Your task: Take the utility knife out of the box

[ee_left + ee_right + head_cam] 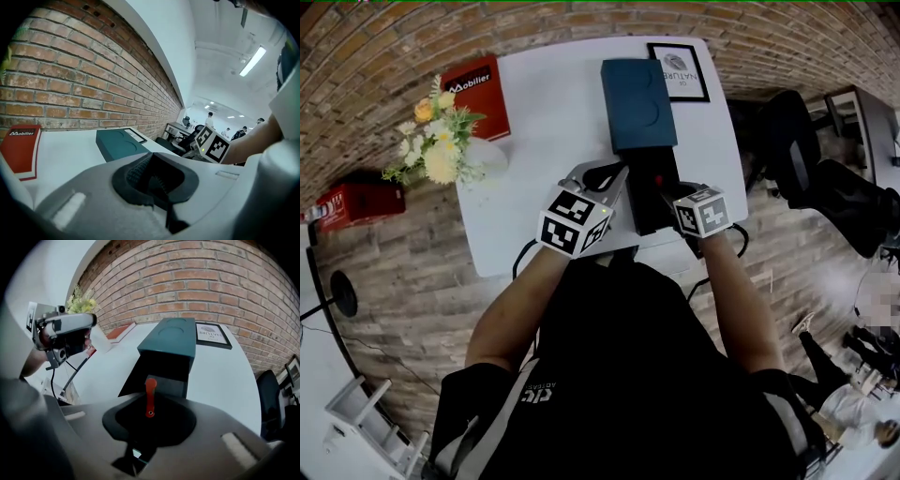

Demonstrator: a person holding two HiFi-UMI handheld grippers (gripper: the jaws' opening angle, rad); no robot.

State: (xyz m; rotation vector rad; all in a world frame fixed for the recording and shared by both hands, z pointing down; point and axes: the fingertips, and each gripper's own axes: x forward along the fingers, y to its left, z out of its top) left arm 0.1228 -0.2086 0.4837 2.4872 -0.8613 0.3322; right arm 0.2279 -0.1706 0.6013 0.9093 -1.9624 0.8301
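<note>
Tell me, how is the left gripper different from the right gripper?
The left gripper is shut on nothing; the right gripper is shut on the red utility knife. The left gripper points almost level across the white table; the right gripper points steeply down at the teal box and its open black tray. Both are the same grey two-jaw kind.

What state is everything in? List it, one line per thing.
box: open, black inner tray pulled toward the person.
right gripper: shut on the utility knife.
utility knife: held over the tray.
left gripper: shut, empty.
framed picture: lying flat.
flowers: upright.
</note>
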